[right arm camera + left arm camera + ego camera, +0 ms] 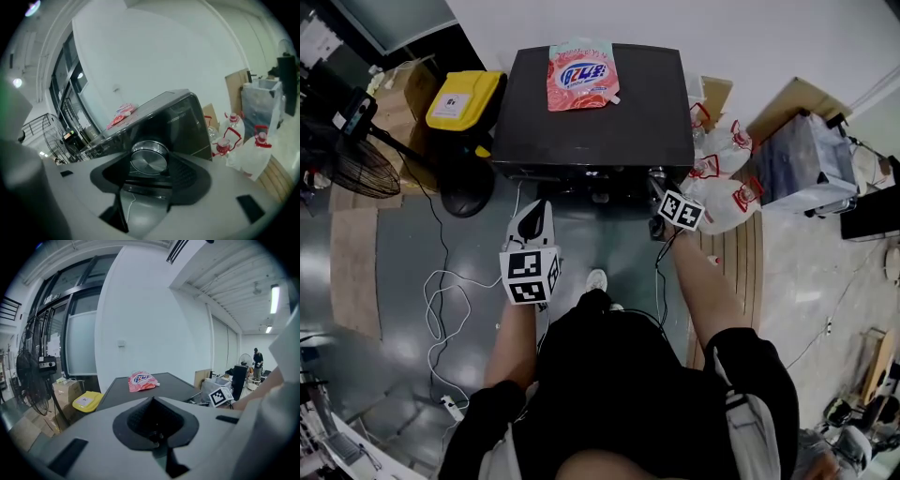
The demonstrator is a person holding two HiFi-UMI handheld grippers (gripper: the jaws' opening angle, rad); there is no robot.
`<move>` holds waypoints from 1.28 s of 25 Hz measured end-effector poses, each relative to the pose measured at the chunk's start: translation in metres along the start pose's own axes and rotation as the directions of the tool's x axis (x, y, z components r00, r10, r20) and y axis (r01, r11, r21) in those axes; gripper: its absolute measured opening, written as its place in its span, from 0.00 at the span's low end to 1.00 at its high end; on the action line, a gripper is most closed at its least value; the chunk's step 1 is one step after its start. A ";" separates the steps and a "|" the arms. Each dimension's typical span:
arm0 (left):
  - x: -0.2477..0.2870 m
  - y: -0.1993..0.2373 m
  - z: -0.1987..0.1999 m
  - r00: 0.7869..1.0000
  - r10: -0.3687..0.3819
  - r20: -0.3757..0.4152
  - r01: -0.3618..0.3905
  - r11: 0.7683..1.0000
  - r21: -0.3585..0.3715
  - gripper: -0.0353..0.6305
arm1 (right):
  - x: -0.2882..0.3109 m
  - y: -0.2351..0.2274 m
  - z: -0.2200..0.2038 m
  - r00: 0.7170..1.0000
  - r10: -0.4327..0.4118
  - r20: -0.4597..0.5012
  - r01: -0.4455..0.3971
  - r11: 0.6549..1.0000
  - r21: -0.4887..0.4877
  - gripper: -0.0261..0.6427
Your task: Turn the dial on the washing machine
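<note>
So, fan (358, 164): standing at far left, near the yellow container (465, 99).
Yellow container: sitting just beside the washing machine's left side.
Left gripper (538, 214): hovering in front of the machine, apart from it, jaws lying together and gripping nothing.
Washing machine (600, 122): standing against the wall, carrying a pink pouch (582, 75) on top.
Dial (149, 158): sitting at the right end of the machine's front.
Right gripper (661, 186): clamping the dial, jaws standing wide around it.
Plastic jugs (727, 150): crowding just right of that gripper.
</note>
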State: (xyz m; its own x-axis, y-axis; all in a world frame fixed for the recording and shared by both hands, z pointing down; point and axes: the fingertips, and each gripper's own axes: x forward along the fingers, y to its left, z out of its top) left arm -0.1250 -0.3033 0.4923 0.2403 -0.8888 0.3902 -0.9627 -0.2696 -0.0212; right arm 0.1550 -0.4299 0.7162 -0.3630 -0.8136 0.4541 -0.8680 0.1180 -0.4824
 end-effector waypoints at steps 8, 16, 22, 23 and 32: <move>0.000 0.000 0.002 1.000 0.003 0.000 -0.003 1.000 0.008 0.07 | 0.000 0.000 0.001 1.000 0.029 -0.007 -0.029 0.998 0.048 0.43; 0.000 -0.001 0.002 1.000 0.000 0.000 0.000 1.000 0.008 0.07 | 0.000 0.000 0.001 0.999 0.032 -0.002 -0.032 0.997 0.076 0.43; -0.002 -0.002 0.000 1.000 0.006 -0.006 -0.006 1.000 0.010 0.07 | -0.002 -0.003 0.000 0.998 0.058 0.022 -0.061 0.980 0.192 0.42; -0.002 -0.002 0.000 1.000 0.006 -0.007 -0.006 1.000 0.010 0.07 | -0.002 -0.004 0.000 0.998 0.063 0.030 -0.068 0.973 0.219 0.42; -0.001 -0.001 -0.002 1.000 0.007 -0.017 -0.006 1.000 0.016 0.07 | 0.000 -0.013 -0.001 0.985 0.118 0.123 -0.167 0.808 0.565 0.43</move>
State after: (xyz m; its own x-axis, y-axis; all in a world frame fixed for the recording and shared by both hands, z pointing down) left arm -0.1248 -0.3015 0.4933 0.2318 -0.8844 0.4052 -0.9622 -0.2696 -0.0380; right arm 0.1656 -0.4307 0.7229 -0.4179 -0.8581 0.2984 -0.4491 -0.0904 -0.8889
